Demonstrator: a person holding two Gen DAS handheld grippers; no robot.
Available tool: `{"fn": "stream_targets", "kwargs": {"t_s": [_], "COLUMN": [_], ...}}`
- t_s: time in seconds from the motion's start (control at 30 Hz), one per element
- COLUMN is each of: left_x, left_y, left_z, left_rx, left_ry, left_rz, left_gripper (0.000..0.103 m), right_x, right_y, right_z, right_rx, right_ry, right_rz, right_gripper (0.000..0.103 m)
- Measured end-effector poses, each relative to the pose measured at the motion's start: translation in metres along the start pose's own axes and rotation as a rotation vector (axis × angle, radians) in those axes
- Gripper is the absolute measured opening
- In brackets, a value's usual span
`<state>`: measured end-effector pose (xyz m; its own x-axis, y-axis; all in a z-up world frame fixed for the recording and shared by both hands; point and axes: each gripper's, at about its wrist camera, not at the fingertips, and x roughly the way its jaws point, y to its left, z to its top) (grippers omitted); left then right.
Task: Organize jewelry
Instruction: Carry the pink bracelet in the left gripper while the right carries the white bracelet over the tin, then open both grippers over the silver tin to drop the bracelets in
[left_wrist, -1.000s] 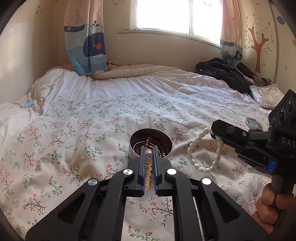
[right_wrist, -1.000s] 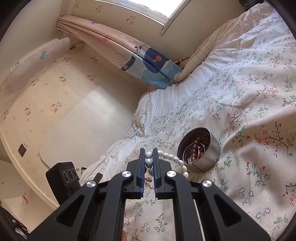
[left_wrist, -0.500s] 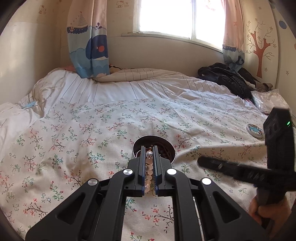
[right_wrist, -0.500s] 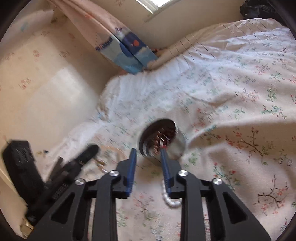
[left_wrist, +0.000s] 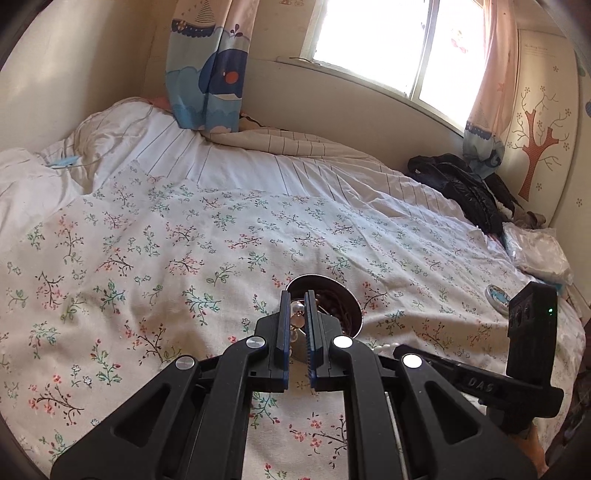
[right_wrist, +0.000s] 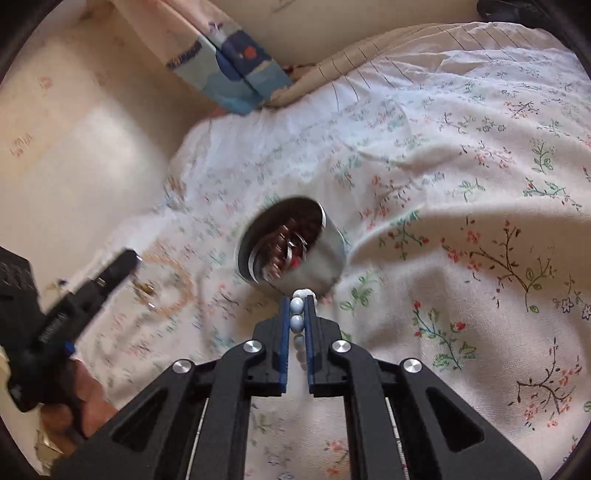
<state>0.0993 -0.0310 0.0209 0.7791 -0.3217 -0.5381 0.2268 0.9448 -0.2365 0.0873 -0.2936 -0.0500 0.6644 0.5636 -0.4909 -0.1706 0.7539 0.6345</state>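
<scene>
— Since half a second ago, the white bead string (right_wrist: 297, 316) is pinched again by the right gripper (right_wrist: 297, 314), near the tin (right_wrist: 325, 243).

— And the pearl string (left_wrist: 296, 314) is held tight by the left gripper (left_wrist: 296, 314). Both should be lowered slowly into the tin.

My left gripper (left_wrist: 297, 321) is pinched narrow around a bead strand (left_wrist: 295, 314). My right gripper (right_wrist: 297, 317) is likewise clamped on white beads (right_wrist: 297, 314), reaching forward near the left one.
</scene>
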Motion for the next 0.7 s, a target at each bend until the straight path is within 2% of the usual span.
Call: {"fn": "stream_targets", "kwargs": {"t_s": [0.13, 0.27, 0.7], "left_x": [0.005, 0.015, 0.048], "left_y": [-0.006, -0.016, -0.038], "left_z": [0.006, 0.010, 0.015], "left_rx": [0.007, 0.014, 0.014], "left_ry": [-0.014, -0.014, 0.027], "left_rz": [-0.033, -0.067, -0.143], "left_gripper": [0.007, 0.007, 0.007], "right_x": [-0.020, -0.018, 0.004], "right_y": [0.009, 0.013, 0.009], "right_z": [0.012, 0.030, 0.053], "right_rx": [0.010, 0.051, 0.066], "right_ry": [-0.122, -0.174, -0.197], "right_rz": [0.127, 0.203, 0.245], "right_gripper": [0.008, 0.008, 0.008]}}
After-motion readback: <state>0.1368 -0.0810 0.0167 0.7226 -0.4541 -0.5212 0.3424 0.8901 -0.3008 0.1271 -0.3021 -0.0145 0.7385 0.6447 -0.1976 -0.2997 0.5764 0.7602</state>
